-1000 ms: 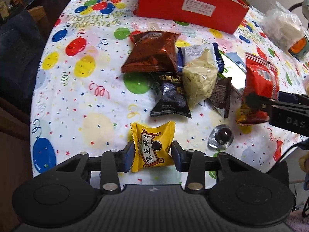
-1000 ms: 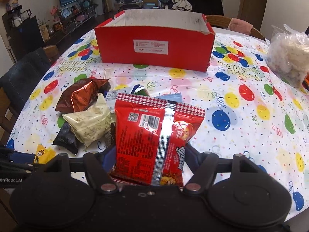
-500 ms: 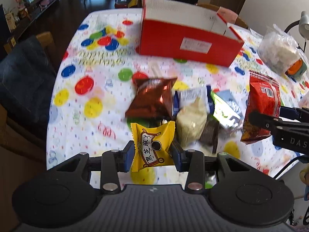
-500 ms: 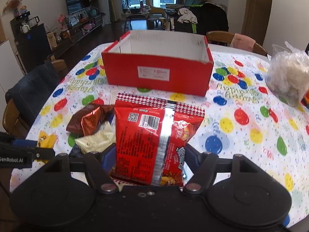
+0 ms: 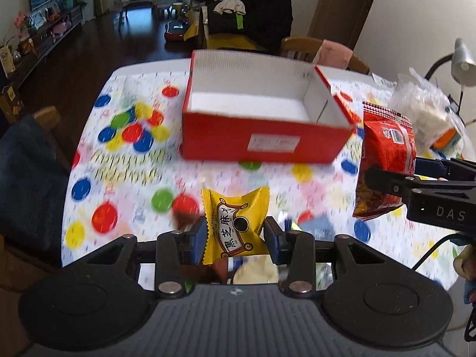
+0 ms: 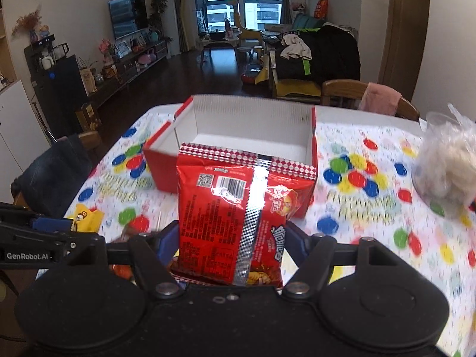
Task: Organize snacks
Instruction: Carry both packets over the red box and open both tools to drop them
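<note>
The left gripper [image 5: 235, 235] is clamped on a small yellow foil snack packet [image 5: 235, 226], the right gripper [image 6: 230, 238] on a large red crinkly snack bag [image 6: 238, 223]. The open red cardboard box [image 5: 261, 145] lies ahead of both pairs of fingers, empty as far as shows. Best to carry each pack past the near wall until it hangs over the white floor, then part the fingers one pair at a time.

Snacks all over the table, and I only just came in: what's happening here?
A person is tidying them with a handheld gripper in each hand. The left gripper is shut on a yellow snack packet, the right gripper on a red snack bag. Both hang above the balloon tablecloth, facing the red box, which looks empty.
</note>
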Motion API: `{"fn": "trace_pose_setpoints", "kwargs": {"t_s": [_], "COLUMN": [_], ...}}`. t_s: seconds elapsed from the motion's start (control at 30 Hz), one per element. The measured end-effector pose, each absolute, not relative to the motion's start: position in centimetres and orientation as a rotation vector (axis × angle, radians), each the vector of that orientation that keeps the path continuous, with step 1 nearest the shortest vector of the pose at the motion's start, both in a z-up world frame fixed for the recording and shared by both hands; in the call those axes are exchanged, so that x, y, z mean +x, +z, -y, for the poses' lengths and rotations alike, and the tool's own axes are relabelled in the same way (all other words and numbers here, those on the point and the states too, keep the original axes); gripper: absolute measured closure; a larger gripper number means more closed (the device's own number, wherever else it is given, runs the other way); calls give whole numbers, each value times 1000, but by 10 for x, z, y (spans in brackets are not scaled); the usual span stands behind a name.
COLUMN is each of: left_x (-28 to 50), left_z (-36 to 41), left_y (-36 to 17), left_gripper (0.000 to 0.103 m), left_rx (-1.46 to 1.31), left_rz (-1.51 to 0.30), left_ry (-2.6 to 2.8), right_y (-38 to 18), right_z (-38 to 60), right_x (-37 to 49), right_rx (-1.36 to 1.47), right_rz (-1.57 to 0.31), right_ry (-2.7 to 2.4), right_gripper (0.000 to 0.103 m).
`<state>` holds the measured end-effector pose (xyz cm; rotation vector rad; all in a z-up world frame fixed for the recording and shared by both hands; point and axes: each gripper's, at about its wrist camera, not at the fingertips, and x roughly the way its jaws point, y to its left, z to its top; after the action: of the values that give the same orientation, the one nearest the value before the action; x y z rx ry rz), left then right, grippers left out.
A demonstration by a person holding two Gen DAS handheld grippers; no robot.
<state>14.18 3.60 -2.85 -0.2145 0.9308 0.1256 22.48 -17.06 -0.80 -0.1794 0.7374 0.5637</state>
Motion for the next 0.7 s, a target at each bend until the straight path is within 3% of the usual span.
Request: {"fn": "trace_pose_setpoints", "kwargs": {"t_s": [0.37,0.7], "left_x": [242,329], "left_z": [-52,-59], "left_y": [-2,0], "left_gripper": [63,63], "left_rx": [-196,-117], "left_rz": [-903,-930], "left_ry": [175,196], "right_y": [11,-9], "right_z": [146,112], "right_x": [308,380], "right_rx": [-225,-278], "right_rz": [-698,-761], "right_ry": [621,634], "right_gripper": [31,31]}}
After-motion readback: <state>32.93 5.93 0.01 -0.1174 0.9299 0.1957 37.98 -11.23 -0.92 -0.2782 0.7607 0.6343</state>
